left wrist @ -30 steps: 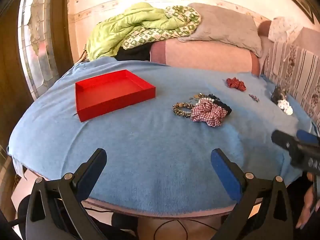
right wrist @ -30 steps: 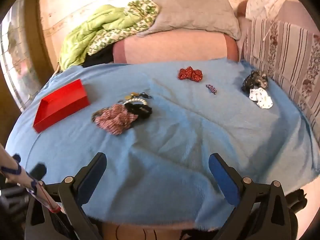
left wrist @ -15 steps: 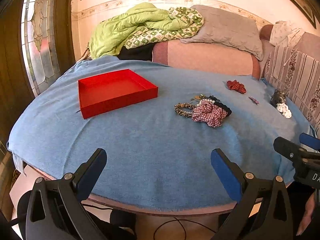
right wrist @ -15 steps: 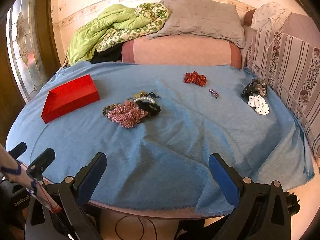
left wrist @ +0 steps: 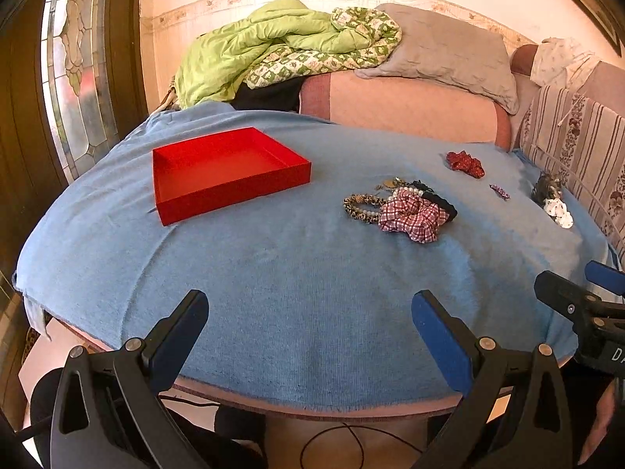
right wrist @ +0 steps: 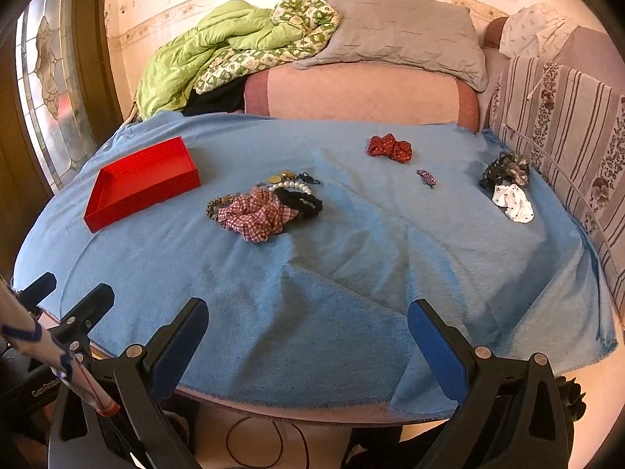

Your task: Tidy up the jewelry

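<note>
An empty red tray (left wrist: 222, 168) (right wrist: 140, 183) sits on the left of the blue tablecloth (left wrist: 297, 273) (right wrist: 351, 258). A heap at mid-table holds a red checked scrunchie (left wrist: 412, 215) (right wrist: 256, 213), a leopard bracelet (left wrist: 361, 205), a pearl bracelet (right wrist: 291, 185) and a black band (right wrist: 300, 201). Farther right lie a red dotted scrunchie (left wrist: 465, 163) (right wrist: 389, 147), a small purple clip (left wrist: 500, 190) (right wrist: 426, 176), and dark and white scrunchies (left wrist: 554, 205) (right wrist: 508, 187). My left gripper (left wrist: 308, 320) and right gripper (right wrist: 306, 322) hover open over the near edge, holding nothing.
A sofa with a grey pillow (left wrist: 441, 58) and a green quilt (left wrist: 273, 43) stands behind the table. A striped cushion (right wrist: 566, 117) borders the right side. A stained-glass door (left wrist: 74, 78) is at left. A cable (right wrist: 254, 441) lies on the floor below the table edge.
Both grippers have drawn back and risen a little, so more of the table edge and floor shows. Nothing on the cloth has moved.
</note>
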A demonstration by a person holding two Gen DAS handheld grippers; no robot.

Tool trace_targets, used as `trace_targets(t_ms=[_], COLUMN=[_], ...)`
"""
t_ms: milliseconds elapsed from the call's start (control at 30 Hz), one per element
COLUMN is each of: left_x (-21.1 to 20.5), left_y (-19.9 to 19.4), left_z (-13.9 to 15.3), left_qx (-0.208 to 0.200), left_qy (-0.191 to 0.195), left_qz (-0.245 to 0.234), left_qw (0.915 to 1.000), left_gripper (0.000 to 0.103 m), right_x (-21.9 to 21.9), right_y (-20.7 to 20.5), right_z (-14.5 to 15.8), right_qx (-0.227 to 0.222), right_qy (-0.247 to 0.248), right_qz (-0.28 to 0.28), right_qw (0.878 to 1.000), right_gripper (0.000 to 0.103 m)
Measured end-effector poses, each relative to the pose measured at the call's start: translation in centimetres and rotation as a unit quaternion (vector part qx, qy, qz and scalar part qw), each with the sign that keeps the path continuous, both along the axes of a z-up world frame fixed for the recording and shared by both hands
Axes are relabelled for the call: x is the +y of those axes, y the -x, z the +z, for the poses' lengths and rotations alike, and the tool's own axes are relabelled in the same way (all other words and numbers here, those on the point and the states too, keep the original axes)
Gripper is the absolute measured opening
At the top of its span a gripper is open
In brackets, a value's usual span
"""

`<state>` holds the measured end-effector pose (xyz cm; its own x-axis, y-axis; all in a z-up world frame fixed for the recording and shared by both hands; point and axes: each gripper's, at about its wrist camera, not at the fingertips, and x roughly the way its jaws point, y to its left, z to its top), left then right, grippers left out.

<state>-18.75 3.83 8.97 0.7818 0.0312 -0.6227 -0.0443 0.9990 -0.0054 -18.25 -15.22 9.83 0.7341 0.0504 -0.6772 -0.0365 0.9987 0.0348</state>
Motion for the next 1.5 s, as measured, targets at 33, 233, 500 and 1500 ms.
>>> trace_targets(t_ms=[33,233,500,1500], left_x=[0.0,0.1,0.2,0.8], left_y=[0.0,-0.2,-0.1,-1.2], left_z=[-0.1,-0.3,-0.6,-1.7], left_qx=[0.001,0.006,0.009,0.03], left_qy=[-0.001,-0.001,0.001,0.004], left_qz=[0.0,-0.001,-0.002,-0.001], left_qw=[1.0,1.0,1.0,0.9995], left_gripper=[0.103,0.103,0.103,0.103], right_x=[0.0,0.0,-0.2,-0.7], right_y=[-0.1,-0.2,-0.4,-1.4], right_z=[-0.1,-0.5,-0.7,-2.0], right_qx=[0.001,0.01,0.015,0.035], right_qy=[0.0,-0.004,-0.006,-0.014], right_qz=[0.0,0.002,-0.001,-0.003], right_qw=[1.0,1.0,1.0,0.999], right_gripper=[0.103,0.103,0.103,0.103])
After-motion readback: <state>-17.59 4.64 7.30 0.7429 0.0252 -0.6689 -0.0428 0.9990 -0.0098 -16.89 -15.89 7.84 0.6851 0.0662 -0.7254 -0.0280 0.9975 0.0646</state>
